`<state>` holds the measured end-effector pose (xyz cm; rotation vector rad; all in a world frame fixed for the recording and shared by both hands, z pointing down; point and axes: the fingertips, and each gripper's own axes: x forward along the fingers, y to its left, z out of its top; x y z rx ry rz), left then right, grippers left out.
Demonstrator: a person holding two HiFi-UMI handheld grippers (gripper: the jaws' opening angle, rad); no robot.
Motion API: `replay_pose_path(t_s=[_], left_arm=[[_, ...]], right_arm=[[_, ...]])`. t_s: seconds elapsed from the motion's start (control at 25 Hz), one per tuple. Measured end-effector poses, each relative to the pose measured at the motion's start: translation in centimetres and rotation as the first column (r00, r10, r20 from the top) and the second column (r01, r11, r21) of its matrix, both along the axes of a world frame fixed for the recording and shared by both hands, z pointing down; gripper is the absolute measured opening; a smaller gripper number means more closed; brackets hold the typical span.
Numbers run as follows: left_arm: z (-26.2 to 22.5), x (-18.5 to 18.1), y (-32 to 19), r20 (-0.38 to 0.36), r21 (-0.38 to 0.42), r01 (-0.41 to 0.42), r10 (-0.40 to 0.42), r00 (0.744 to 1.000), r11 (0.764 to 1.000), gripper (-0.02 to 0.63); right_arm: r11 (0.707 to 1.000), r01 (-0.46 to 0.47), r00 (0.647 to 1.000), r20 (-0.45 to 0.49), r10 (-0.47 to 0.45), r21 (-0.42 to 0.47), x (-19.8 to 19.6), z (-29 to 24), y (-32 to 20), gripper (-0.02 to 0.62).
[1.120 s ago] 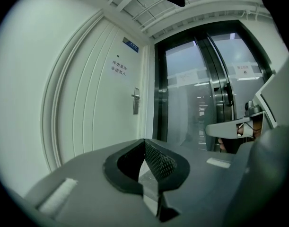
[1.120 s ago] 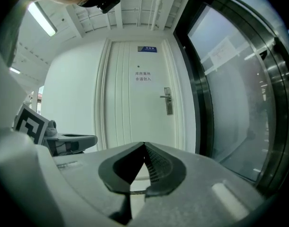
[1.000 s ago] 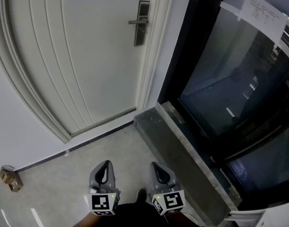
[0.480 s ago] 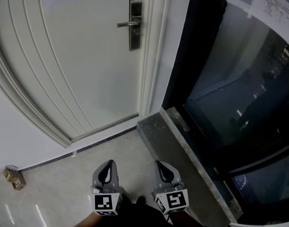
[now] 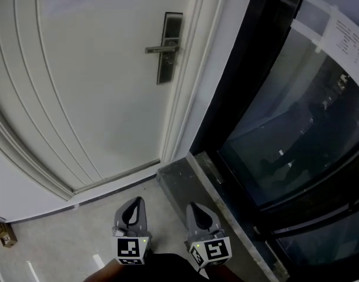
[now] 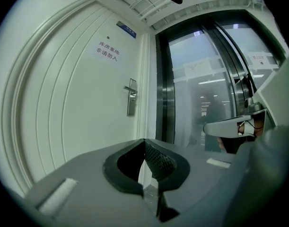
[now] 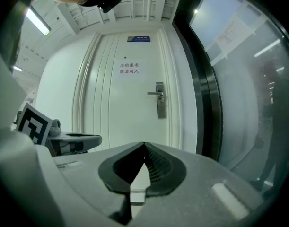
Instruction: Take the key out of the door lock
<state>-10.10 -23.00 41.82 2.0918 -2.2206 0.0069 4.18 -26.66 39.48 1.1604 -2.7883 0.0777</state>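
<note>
The white door (image 5: 91, 93) carries a dark metal lock plate (image 5: 166, 49) with a lever handle (image 5: 158, 49) pointing left. It shows small in the left gripper view (image 6: 131, 97) and the right gripper view (image 7: 159, 100). A key is too small to make out in any view. My left gripper (image 5: 132, 207) and right gripper (image 5: 198, 211) hang side by side low over the floor, far below and short of the lock. Both have their jaws closed tip to tip, left gripper (image 6: 144, 143) and right gripper (image 7: 144, 146), with nothing between them.
A dark-framed glass wall (image 5: 297, 128) runs along the right, with a paper notice (image 5: 344, 34) stuck on it. A grey stone ledge (image 5: 191, 184) lies at its foot beside the door. A small cardboard box (image 5: 2, 231) sits on the floor at far left.
The head view has shifted: the lock plate now sits lower and a little larger in the picture. Both grippers stay low, side by side and shut.
</note>
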Motion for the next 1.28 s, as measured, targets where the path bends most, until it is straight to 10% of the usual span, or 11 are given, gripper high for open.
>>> replay_pose_path(t_s=[0.84, 1.28], left_arm=[[-3.7, -16.1, -10.6, 0.015, 0.058, 0.175, -0.176, 0.984, 0.983, 0.040], [-8.5, -18.2, -20.6, 0.068, 0.094, 0.282, -0.289, 0.955, 0.955, 0.046]], right_arm=[[0.985, 0.082, 0.980, 0.192, -0.052, -0.152, -12.2, -3.8, -17.4, -0.009], [0.932, 0.288, 0.888, 0.426, -0.174, -0.218, -17.3, -10.5, -31.2, 0.032]])
